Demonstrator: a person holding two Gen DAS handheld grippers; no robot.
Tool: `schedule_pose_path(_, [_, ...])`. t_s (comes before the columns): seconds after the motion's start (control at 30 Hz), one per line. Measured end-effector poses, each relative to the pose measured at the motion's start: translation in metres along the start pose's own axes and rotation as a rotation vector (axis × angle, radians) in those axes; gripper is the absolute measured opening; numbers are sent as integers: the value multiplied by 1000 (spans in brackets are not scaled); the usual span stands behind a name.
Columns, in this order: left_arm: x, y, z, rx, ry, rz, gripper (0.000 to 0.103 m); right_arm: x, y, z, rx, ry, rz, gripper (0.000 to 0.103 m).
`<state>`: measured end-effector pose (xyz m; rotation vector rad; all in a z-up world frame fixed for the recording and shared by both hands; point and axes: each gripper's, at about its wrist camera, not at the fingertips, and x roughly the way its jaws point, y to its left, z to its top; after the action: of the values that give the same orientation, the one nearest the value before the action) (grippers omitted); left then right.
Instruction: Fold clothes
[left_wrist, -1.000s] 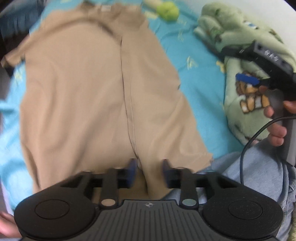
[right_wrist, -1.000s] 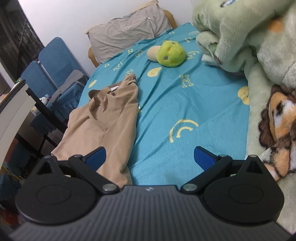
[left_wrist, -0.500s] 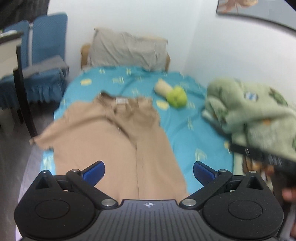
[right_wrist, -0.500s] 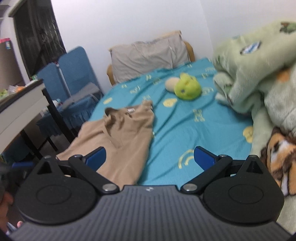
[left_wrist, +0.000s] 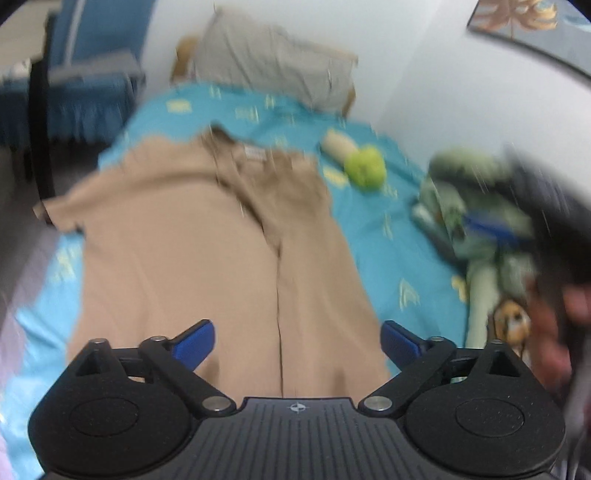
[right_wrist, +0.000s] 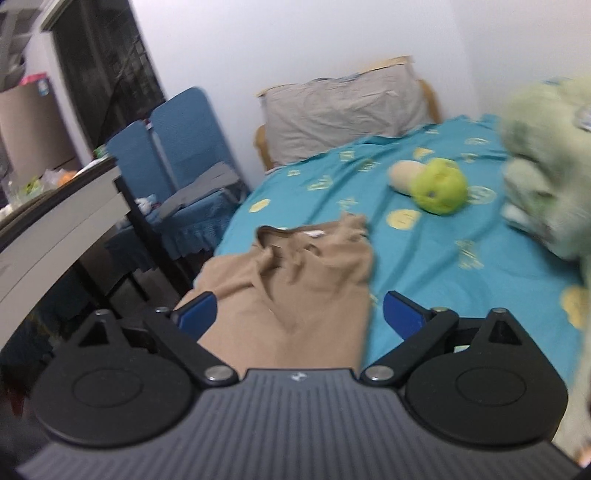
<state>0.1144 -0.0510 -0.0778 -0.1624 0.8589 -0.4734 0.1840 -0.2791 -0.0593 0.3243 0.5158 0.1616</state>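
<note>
Left wrist view: tan shirt (left_wrist: 207, 258) lies flat on the bed (left_wrist: 388, 236), one side folded inward along a centre edge; left hand-held gripper (left_wrist: 297, 341) spread apart, empty. Right wrist view: shirt (right_wrist: 295, 295) rumpled at collar; right hand-held gripper (right_wrist: 299, 314) spread apart, empty.

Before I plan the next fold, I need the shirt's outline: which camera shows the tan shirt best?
The left wrist view: the tan shirt lies almost whole below the open left claw, one sleeve spread, though blurred. The right wrist view shows only the collar end of it, sharper, beyond the open right claw.
</note>
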Motion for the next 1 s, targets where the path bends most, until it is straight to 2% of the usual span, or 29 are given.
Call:
schedule_pose_path(0.07, [12, -1, -6, 10, 36, -12, 91, 33, 8, 12, -37, 11, 17, 92])
schedule_pose_path(0.13, [26, -1, -10, 11, 71, -20, 82, 69, 14, 23, -68, 25, 11, 80])
schedule_pose_path(0.2, [40, 2, -13, 3, 101, -21, 74, 108, 15, 31, -61, 60, -13, 75])
schedule_pose_path(0.37, [62, 18, -14, -46, 153, -7, 53, 193, 10, 44, -13, 126, -54, 72])
schedule_pose_path(0.47, [65, 22, -14, -48, 149, -9, 34, 234, 10, 40, -15, 169, -105, 69])
schedule_pose_path(0.53, [67, 22, -15, -31, 145, -6, 10, 256, 7, 34, -19, 204, -136, 51])
schedule_pose_path(0.57, [68, 22, -16, -22, 141, -6, 8, 266, 7, 31, -24, 217, -152, 44])
schedule_pose_path(0.6, [67, 21, -17, -14, 133, -9, 5, 272, 8, 29, -35, 222, -170, 26])
schedule_pose_path(0.63, [65, 20, -17, -3, 123, -15, 3, 278, 9, 28, -46, 227, -188, 17])
schedule_pose_path(0.8, [53, 14, -20, -2, 122, -116, 2, 288, 19, 31, -98, 139, -178, 12])
schedule_pose_path(0.9, [53, 12, -22, -7, 137, -145, 2, 291, 24, 36, -128, 91, -153, 12])
schedule_pose_path(1.0, [57, 13, -24, -19, 160, -155, 2, 299, 24, 35, -139, 104, -149, 12])
